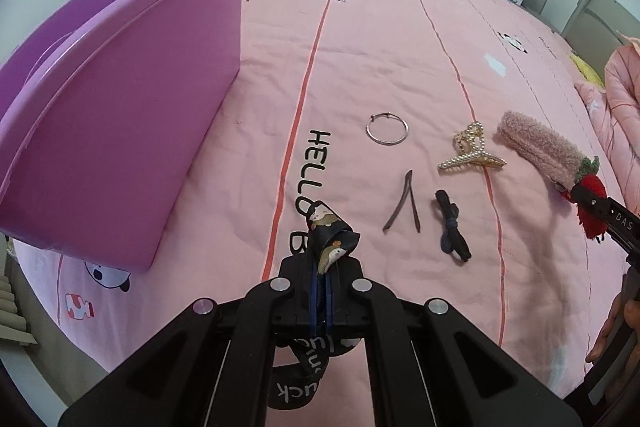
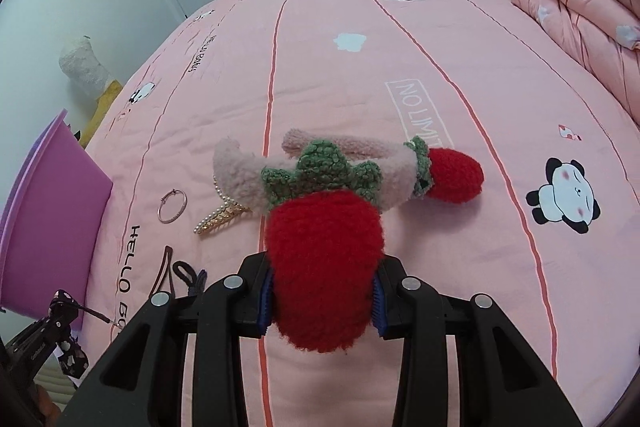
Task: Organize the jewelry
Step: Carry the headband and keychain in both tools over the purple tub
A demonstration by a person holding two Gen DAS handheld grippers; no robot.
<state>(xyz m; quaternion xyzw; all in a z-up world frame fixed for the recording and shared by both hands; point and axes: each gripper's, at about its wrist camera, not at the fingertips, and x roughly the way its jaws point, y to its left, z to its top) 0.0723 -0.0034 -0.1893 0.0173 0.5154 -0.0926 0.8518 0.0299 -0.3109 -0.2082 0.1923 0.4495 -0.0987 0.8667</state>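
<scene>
Open bedspread (image 1: pixel 360 39) beyond purple bin (image 1: pixel 120 107)

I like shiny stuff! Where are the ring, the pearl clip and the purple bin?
ring (image 1: pixel 387 131), left wrist view, its near rim
pearl clip (image 1: pixel 470 153), left wrist view, its middle
purple bin (image 1: pixel 132 131), left wrist view, its side wall

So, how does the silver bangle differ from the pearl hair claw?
The silver bangle is a thin plain ring lying flat on the bedspread; the pearl hair claw is bulkier, gold, and studded with pearls. The bangle is a round loop, while the claw spreads into two curved arms. The bangle lies nearer the purple bin; the claw lies beside the fuzzy pink headband. Neither is held by a gripper.
</scene>
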